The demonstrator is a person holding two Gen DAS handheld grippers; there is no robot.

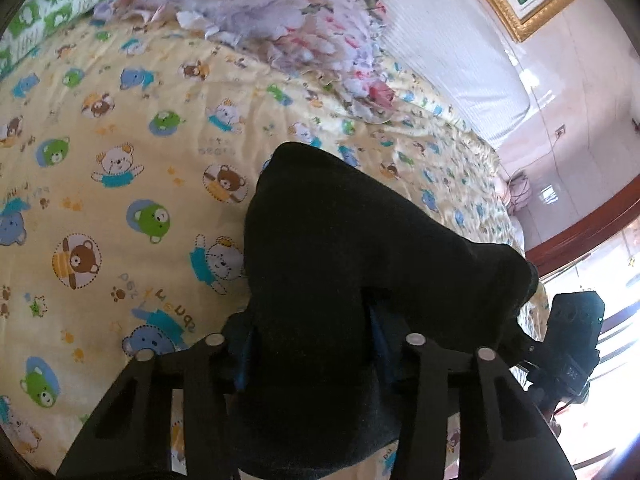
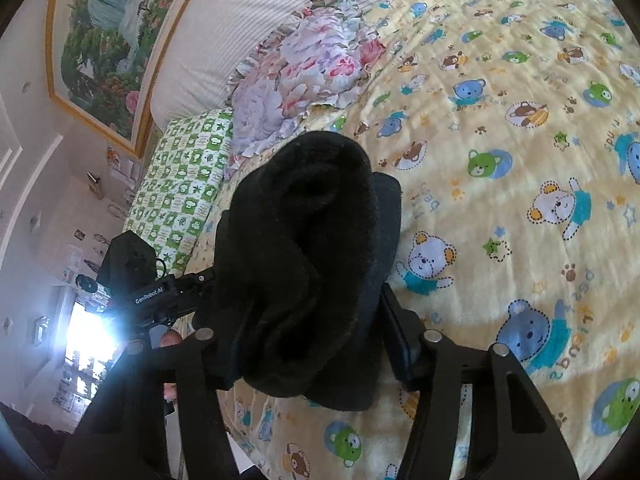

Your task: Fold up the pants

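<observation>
Black pants (image 1: 332, 240), bunched, run lengthwise away from both cameras over the bear-print bed (image 1: 120, 140), each gripper's half-closed jaws pinching cloth, framed painting (image 2: 108, 40) behind

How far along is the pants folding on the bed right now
Done: the black pants are already bunched into thick layers. In hand: the left gripper and right gripper each have that fabric between their fingers, over the bear-print sheet. Left: laying the bundle flat and tidy; it still looks lumpy.
</observation>
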